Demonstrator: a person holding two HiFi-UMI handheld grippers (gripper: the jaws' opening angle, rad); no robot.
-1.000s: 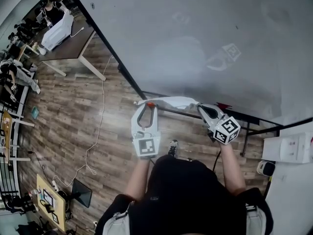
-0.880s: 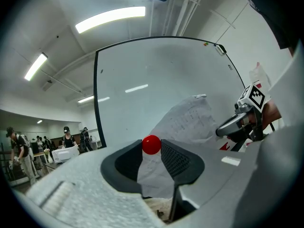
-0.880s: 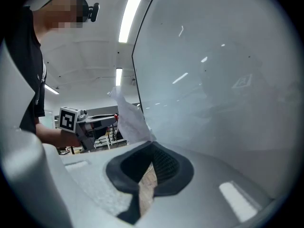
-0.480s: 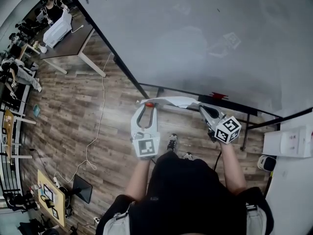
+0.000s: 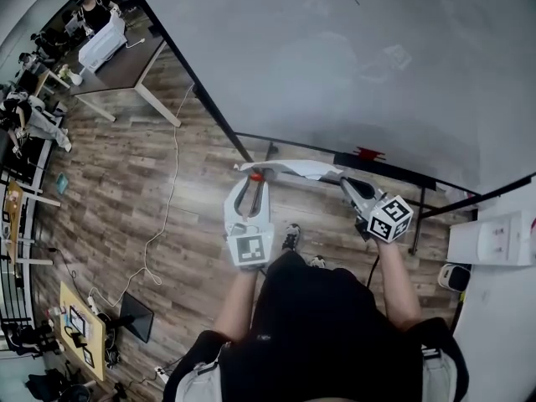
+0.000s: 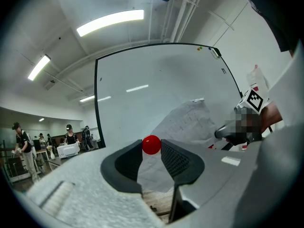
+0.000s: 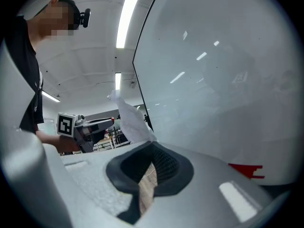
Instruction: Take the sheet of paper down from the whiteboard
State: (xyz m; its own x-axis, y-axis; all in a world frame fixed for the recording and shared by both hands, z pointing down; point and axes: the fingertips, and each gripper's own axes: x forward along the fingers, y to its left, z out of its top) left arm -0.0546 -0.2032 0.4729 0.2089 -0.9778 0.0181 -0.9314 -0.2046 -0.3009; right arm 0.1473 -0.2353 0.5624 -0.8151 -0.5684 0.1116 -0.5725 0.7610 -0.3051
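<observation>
The white sheet of paper point(image 5: 289, 170) hangs off the whiteboard point(image 5: 352, 57), stretched between my two grippers above the wooden floor. My left gripper point(image 5: 252, 177) has its jaws closed on a small red ball magnet point(image 6: 151, 145), and the sheet point(image 6: 190, 122) runs through the jaws under it. On the right, my right gripper point(image 5: 345, 182) is shut on the sheet's other edge, and the paper point(image 7: 130, 120) rises from its jaw tips. The whiteboard point(image 7: 223, 70) stands just to the right of that gripper.
The board's black frame and tray carry a red object point(image 5: 366, 153). A desk point(image 5: 126, 65) stands at the upper left, and a white cable point(image 5: 167, 224) trails over the floor. A white appliance point(image 5: 494, 245) sits at the right. People stand far off point(image 6: 21, 146).
Both grippers keep their hold on the sheet. The whiteboard's lower edge and tray have drawn a little farther from the grippers in the head view.
</observation>
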